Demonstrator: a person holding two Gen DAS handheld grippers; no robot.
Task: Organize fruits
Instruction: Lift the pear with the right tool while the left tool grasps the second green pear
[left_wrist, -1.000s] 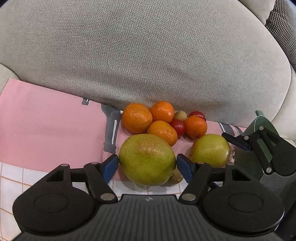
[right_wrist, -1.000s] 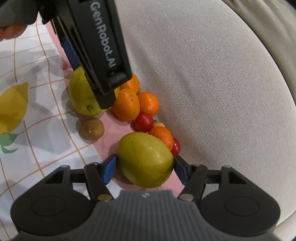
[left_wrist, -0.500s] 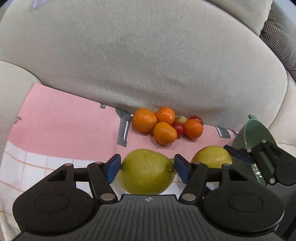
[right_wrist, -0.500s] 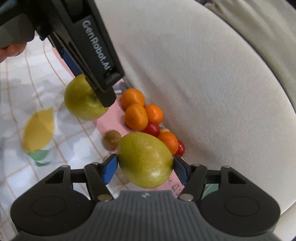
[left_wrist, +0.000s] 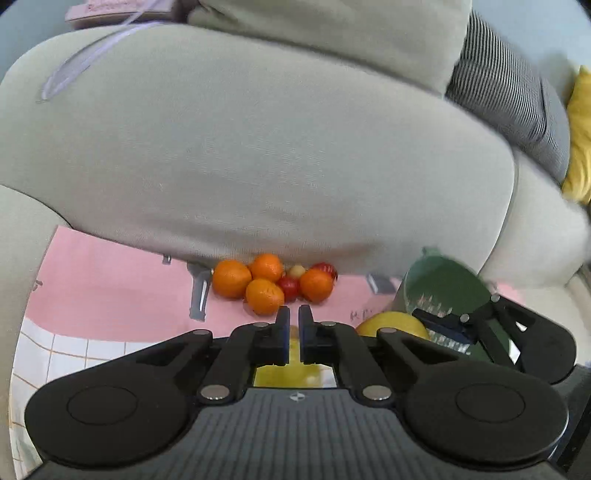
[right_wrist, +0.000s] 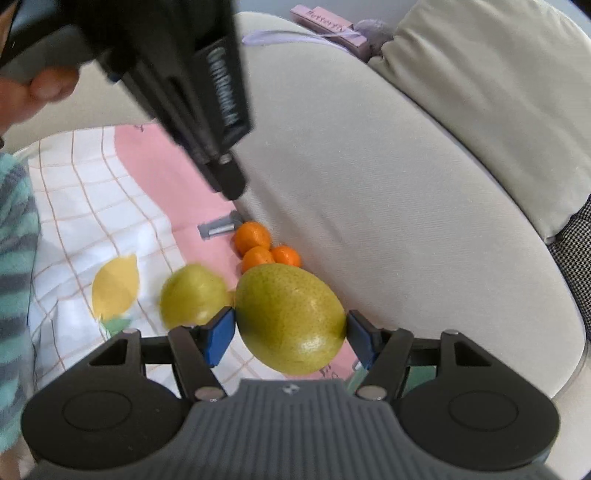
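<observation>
The right gripper (right_wrist: 290, 332) grips a green pear (right_wrist: 290, 319) crosswise, just in front of the green bowl (left_wrist: 447, 291). The left gripper (left_wrist: 291, 332), fingers nearly closed and empty, hangs above the second pear (right_wrist: 194, 295).

**Left gripper closed and empty, right gripper clamped**

The left gripper (left_wrist: 291, 338) fills the lower half of its own view, its two fingers drawn together with only a thin slit between them and nothing gripped. In the right wrist view it crosses the upper left, a bare hand (right_wrist: 33, 92) at its handle. The right gripper (right_wrist: 290, 332) sits low centre, blue pads pressed on either side of a pear (right_wrist: 290, 319).
</observation>
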